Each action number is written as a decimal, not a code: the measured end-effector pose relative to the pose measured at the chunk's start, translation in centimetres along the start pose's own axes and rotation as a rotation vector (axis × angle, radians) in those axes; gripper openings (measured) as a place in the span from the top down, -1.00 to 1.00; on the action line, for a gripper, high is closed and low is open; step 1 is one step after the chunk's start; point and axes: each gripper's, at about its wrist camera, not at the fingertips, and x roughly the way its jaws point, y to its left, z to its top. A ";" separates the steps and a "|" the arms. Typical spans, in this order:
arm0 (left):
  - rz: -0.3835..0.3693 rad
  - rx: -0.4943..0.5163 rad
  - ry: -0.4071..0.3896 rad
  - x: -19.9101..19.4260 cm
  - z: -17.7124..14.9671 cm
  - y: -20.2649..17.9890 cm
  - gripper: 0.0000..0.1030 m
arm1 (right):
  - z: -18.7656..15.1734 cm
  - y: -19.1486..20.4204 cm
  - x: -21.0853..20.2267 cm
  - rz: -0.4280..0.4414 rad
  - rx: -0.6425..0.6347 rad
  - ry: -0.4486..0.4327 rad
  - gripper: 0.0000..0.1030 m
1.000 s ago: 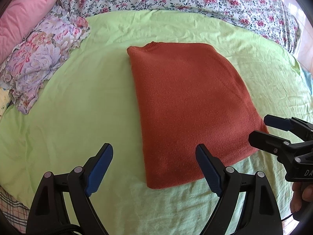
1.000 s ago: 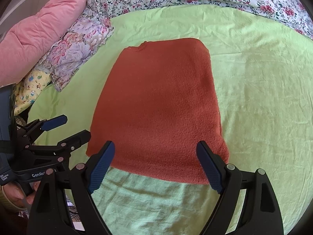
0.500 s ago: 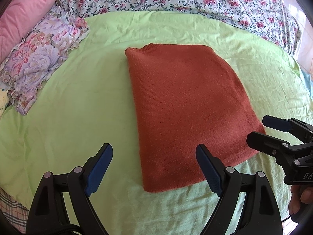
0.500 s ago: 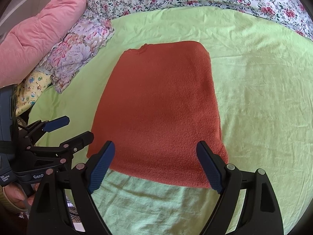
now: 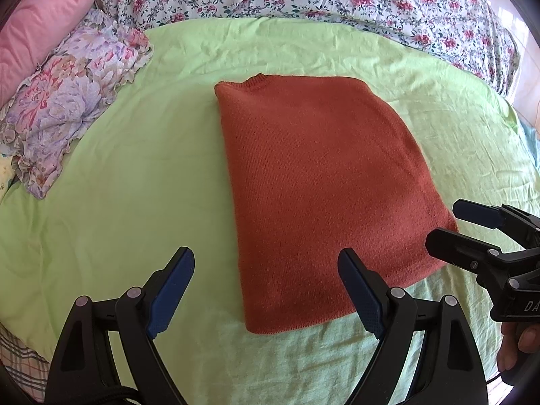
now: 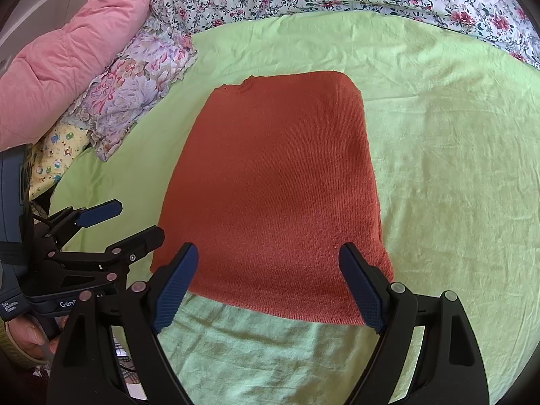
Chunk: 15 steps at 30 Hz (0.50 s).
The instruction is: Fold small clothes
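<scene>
Both claws edge slightly back from sweater (image 5: pixel 317 189); left claw (image 5: pixel 266 290), right claw (image 6: pixel 270 283) wide, empty. Sweater flat on bed (image 5: pixel 141 175), long axis away, right claw nearer hem.

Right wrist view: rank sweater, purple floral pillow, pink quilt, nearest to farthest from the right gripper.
From the right gripper:
1. Rust sweater, straight ahead, its near hem between the open fingers.
2. Purple floral pillow, ahead and left, past the sweater's left edge.
3. Pink quilt, far left, behind the pillow.
</scene>
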 end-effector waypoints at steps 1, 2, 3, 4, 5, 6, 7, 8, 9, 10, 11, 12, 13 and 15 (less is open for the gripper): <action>-0.001 0.000 0.000 0.0 0.0 0.0 -0.70 | 0.0 0.0 0.0 0.000 0.001 0.000 -0.66; 0.000 0.000 -0.001 0.0 0.1 0.0 -0.70 | 0.0 0.0 0.0 0.000 0.002 0.000 -0.66; 0.001 0.001 -0.001 0.0 0.1 0.0 -0.70 | 0.1 0.0 0.0 0.000 0.003 0.001 -0.66; 0.000 0.001 0.000 0.0 0.1 0.0 -0.70 | 0.0 0.0 0.0 0.000 0.001 0.000 -0.66; 0.000 0.001 0.000 0.0 0.1 0.1 -0.70 | 0.0 0.0 0.0 0.000 0.001 0.000 -0.66; 0.001 0.000 0.000 0.0 0.1 0.0 -0.70 | 0.1 0.0 0.0 0.001 0.000 -0.001 -0.66; 0.000 0.001 0.000 0.1 0.1 0.0 -0.70 | 0.1 0.1 0.0 0.001 0.001 -0.001 -0.66; 0.000 0.001 0.001 0.0 0.1 0.0 -0.70 | 0.1 0.1 0.0 0.001 0.002 -0.001 -0.66; 0.001 0.000 0.001 0.1 0.1 0.1 -0.70 | 0.1 0.1 0.0 0.001 0.003 0.000 -0.66; 0.000 -0.002 0.002 0.0 0.2 0.1 -0.70 | 0.1 0.0 0.0 0.001 0.002 0.000 -0.66; -0.001 -0.003 0.003 0.0 0.3 0.1 -0.70 | 0.2 0.1 0.0 0.001 0.003 0.000 -0.66; -0.001 -0.003 0.003 0.0 0.4 0.1 -0.70 | 0.1 0.0 0.0 0.001 0.000 -0.001 -0.66; -0.001 -0.002 0.003 0.0 0.4 0.1 -0.70 | 0.2 0.0 0.0 0.001 0.000 -0.001 -0.66; -0.001 0.001 0.001 0.0 0.5 0.0 -0.70 | 0.2 0.0 0.0 0.001 0.001 -0.001 -0.66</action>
